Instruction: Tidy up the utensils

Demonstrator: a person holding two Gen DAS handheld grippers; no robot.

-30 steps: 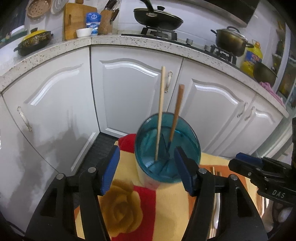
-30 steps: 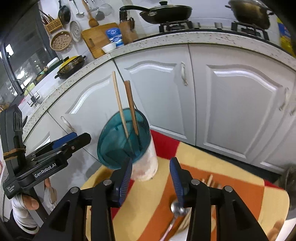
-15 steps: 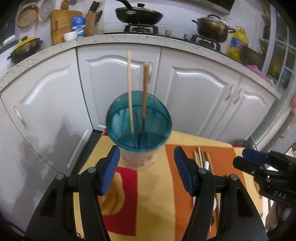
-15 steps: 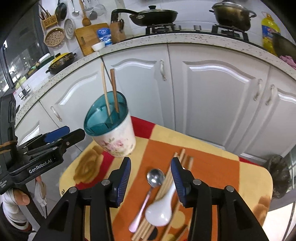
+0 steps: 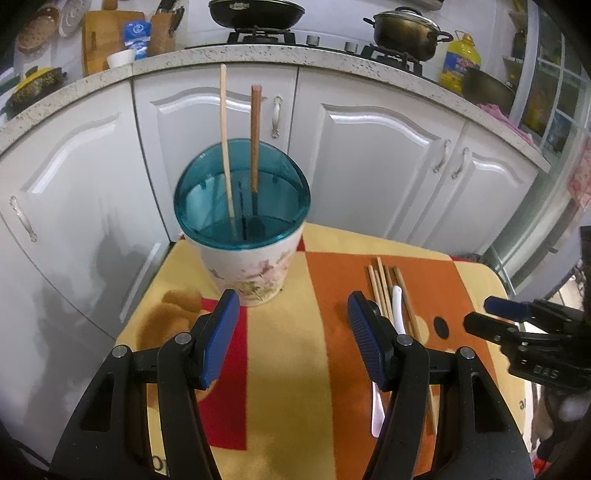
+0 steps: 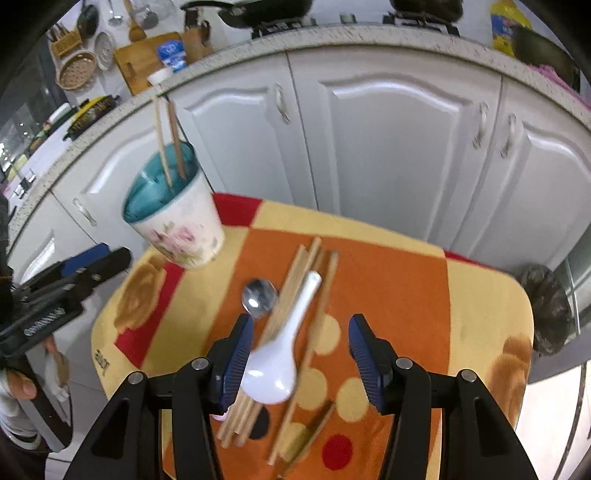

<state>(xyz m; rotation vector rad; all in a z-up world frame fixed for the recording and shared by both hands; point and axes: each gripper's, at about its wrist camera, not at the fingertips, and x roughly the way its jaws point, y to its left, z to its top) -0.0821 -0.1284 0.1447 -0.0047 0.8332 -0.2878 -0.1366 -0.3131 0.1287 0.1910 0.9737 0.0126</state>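
text: "DAS" read upside down on right gripper (image 5: 517, 314) body | tablecloth (image 5: 288, 354) edge print: too partial to read | blue packet (image 5: 137, 35) and yellow oil bottle (image 5: 459, 64) labels: too small to read

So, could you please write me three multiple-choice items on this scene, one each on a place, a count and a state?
1. Where does the white spoon lie?
A. across the loose chopsticks on the cloth
B. inside the holder
C. on the counter

2. How many sticks stand in the utensil holder?
A. none
B. two
C. five

3. What state is the right gripper in?
A. shut on the spoon
B. shut, empty
C. open

Answers: 1 A, it rests over the bundle; 2 B, one pale, one brown; 3 C, its jaws stand apart, holding nothing.
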